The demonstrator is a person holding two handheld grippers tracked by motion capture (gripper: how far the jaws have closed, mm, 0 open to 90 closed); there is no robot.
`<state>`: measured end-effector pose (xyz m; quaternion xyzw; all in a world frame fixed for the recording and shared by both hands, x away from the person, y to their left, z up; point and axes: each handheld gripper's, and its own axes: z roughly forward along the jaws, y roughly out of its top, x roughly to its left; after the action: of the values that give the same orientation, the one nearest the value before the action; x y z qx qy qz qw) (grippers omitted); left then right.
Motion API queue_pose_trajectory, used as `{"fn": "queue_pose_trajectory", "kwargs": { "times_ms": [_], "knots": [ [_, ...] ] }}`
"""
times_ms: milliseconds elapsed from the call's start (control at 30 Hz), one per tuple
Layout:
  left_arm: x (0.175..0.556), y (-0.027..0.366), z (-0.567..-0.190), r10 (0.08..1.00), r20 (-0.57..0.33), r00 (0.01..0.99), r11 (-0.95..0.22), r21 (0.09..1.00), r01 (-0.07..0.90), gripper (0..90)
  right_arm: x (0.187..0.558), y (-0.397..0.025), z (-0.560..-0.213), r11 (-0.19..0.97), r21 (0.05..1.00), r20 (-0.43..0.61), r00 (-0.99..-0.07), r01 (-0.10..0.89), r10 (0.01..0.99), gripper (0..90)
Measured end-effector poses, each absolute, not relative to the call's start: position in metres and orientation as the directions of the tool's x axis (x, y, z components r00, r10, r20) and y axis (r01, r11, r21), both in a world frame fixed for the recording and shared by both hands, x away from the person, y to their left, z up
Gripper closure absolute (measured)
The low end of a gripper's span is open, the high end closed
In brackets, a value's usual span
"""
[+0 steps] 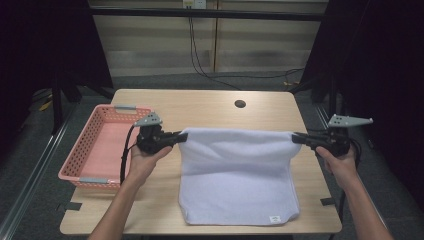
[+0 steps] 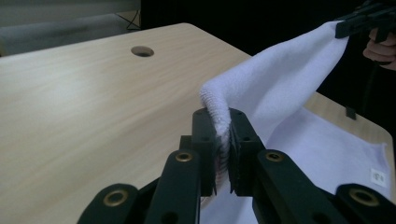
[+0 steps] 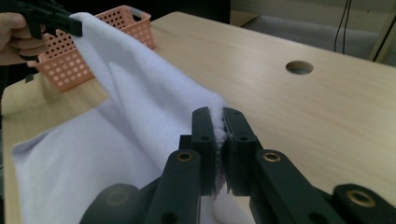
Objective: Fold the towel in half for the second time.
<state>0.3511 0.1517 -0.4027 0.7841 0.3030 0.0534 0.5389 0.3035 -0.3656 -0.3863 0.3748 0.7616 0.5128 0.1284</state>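
Filling the middle of the high view, the wooden table (image 1: 210,112) carries a white towel (image 1: 235,175) whose far edge is lifted into a taut line across the frame's centre while its near part lies flat toward the bottom edge. At left sits a pink basket (image 1: 80,155), apart from the cloth. The left gripper (image 1: 179,138) is clamped on one raised corner, the right gripper (image 1: 296,138) on the other. Soft, light and limp, the towel will likely sag between holds, so corners pinched deep look safest. A small label (image 1: 274,219) marks its near hem.
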Motion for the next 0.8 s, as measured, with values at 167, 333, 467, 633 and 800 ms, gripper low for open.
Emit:
{"fn": "queue_pose_trajectory", "kwargs": {
  "times_ms": [167, 333, 467, 633, 800],
  "knots": [
    [0.321, 0.156, -0.422, 0.512, -0.251, 0.822, -0.250, 0.871, 0.422, 83.2, 0.269, -0.364, -0.408, 0.201, 0.862, 0.217, -0.697, 0.466, 0.683, 84.3],
    [0.293, 0.159, -0.438, 0.483, -0.238, 0.843, -0.302, 0.858, 0.416, 81.7, 0.237, -0.359, -0.425, 0.252, 0.838, 0.202, -0.705, 0.484, 0.680, 81.8],
    [0.276, 0.165, -0.456, 0.477, -0.259, 0.840, -0.333, 0.831, 0.446, 81.0, 0.220, -0.359, -0.442, 0.273, 0.810, 0.218, -0.699, 0.519, 0.681, 81.7],
    [0.261, 0.167, -0.475, 0.460, -0.264, 0.848, -0.416, 0.779, 0.469, 79.3, 0.203, -0.356, -0.460, 0.299, 0.771, 0.245, -0.695, 0.562, 0.676, 79.1],
    [0.252, 0.167, -0.480, 0.448, -0.273, 0.852, -0.449, 0.755, 0.478, 79.0, 0.186, -0.357, -0.465, 0.335, 0.740, 0.240, -0.694, 0.583, 0.679, 78.1]
  ]
}}
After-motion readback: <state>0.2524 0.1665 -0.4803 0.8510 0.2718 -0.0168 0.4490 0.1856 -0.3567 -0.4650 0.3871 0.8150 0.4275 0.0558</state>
